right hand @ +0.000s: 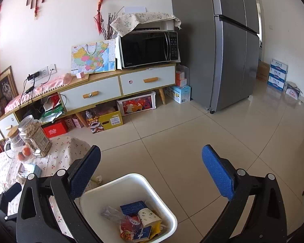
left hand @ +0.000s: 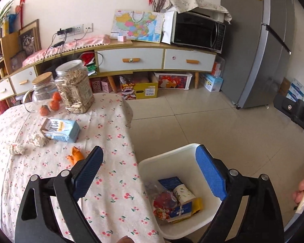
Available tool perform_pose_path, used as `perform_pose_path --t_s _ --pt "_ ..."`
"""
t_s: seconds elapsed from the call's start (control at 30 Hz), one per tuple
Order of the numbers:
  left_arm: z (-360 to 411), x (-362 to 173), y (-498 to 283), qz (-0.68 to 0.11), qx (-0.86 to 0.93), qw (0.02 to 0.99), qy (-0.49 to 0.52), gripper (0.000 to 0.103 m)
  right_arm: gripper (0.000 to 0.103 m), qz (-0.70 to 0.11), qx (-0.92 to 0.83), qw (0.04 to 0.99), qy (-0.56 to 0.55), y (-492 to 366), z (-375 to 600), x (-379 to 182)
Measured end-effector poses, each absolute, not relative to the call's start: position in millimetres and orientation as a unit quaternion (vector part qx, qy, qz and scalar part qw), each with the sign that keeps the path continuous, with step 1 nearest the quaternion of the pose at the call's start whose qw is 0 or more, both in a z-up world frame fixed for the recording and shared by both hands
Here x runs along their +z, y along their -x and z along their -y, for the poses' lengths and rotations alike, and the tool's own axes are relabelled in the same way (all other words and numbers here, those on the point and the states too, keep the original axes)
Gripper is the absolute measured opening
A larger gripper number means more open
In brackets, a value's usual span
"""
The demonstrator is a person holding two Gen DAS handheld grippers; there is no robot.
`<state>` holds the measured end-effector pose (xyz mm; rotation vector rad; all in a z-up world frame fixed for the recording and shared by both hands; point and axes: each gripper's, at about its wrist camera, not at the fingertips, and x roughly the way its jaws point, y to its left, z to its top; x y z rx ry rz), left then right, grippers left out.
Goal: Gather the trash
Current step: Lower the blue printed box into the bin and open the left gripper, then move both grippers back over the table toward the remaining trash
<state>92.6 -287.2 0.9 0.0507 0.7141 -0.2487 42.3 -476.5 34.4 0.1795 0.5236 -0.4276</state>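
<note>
Jaws stand wide apart and hold nothing on both the left gripper (left hand: pixel 149 172) and the right gripper (right hand: pixel 152 174), each hanging above the white bin (left hand: pixel 168 158) on the floor beside the table (left hand: pixel 111 182); wrappers, a paper cup (left hand: pixel 184 192) and a blue carton already lie in the bin. Farther along the flowered cloth lie orange peel (left hand: pixel 76 156), two crumpled paper balls (left hand: pixel 37 140), and a blue milk carton (left hand: pixel 60 130) on its side. Beyond these stand tangerines (left hand: pixel 54 103) and two glass jars (left hand: pixel 75 87).
</note>
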Motion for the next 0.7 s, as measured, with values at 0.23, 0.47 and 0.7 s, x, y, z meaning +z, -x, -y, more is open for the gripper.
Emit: perform_pose_path --t_s 0.23,0.47,0.7 --pt "244 18 -92 -0.304 -0.058 0.951 -0.015 0.090 0.096 -0.243 -0.183 0.952 -0.027 -48 426 35" --pt "207 28 -90 -0.281 -0.027 0.959 -0.015 0.090 0.096 -0.234 -0.153 0.960 0.018 -55 379 34" --pt "166 25 -94 -0.286 -0.002 0.958 -0.007 0.090 0.096 -0.229 -0.128 0.964 0.041 -63 341 31"
